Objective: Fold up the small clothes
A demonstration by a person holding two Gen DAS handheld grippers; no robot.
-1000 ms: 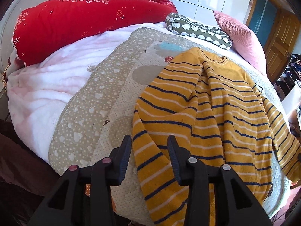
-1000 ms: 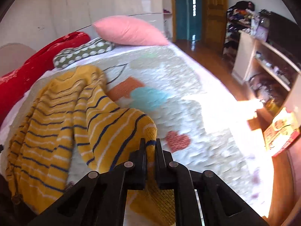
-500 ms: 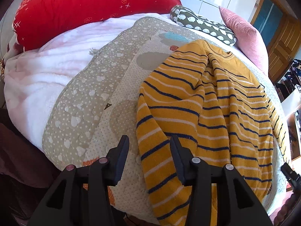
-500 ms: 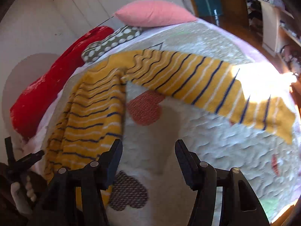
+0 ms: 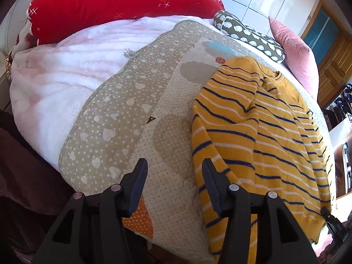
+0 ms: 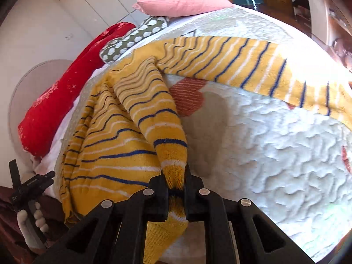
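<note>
One mustard-yellow knitted sweater with navy and white stripes (image 5: 259,136) lies spread on the quilted heart-patterned bedspread (image 5: 123,118). Left tongs (image 5: 173,180) released, jaws wide apart, the sweater's edge at 3 o'clock beside one jaw. Right tongs (image 6: 175,183) clenched on one sleeve cuff (image 6: 173,167); the other sleeve (image 6: 253,66) stretches toward 2 o'clock. Beyond, at 12 o'clock: one red bolster (image 5: 114,4), one olive spotted pillow (image 5: 248,35), one pink cushion (image 5: 292,50).

L black two-finger gripper (image 5: 175,183): jaws spread wide, nothing between, pointing fwd and down. R black two-finger gripper (image 6: 175,181): jaws clamped on yellow striped knit sweater (image 6: 171,151) at sleeve cuff. L hand w/ white glove (image 6: 33,222) grips handle.
</note>
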